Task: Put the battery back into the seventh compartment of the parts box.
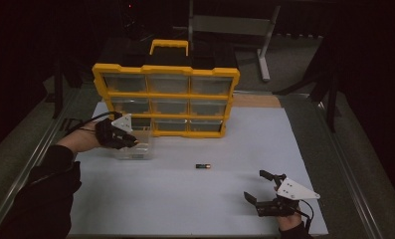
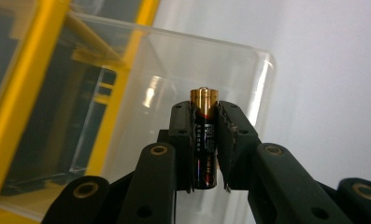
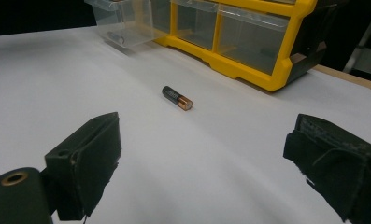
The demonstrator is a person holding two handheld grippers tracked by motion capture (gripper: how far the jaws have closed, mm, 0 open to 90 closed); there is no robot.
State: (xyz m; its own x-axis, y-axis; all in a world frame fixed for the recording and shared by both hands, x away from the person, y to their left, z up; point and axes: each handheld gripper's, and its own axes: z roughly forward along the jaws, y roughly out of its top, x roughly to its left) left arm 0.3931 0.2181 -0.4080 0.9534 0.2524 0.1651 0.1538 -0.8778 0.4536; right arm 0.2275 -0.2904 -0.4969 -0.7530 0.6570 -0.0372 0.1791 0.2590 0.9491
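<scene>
Left forearm enters at 7 o'clock of the high view, dark sleeve, wrist bare; left gripper point(image 1: 131, 141) points toward 3 o'clock, jaws drawn close and clamped on a battery point(image 2: 203, 140), its pads point(image 2: 182, 140) pressing both sides. Right hand at 5 o'clock, low near the table edge; right gripper point(image 1: 258, 186) points toward 9 o'clock, jaws spread wide, nothing between them.

Held battery's point(image 2: 204, 140) sides behind tongs' pads point(image 2: 233, 140)
</scene>
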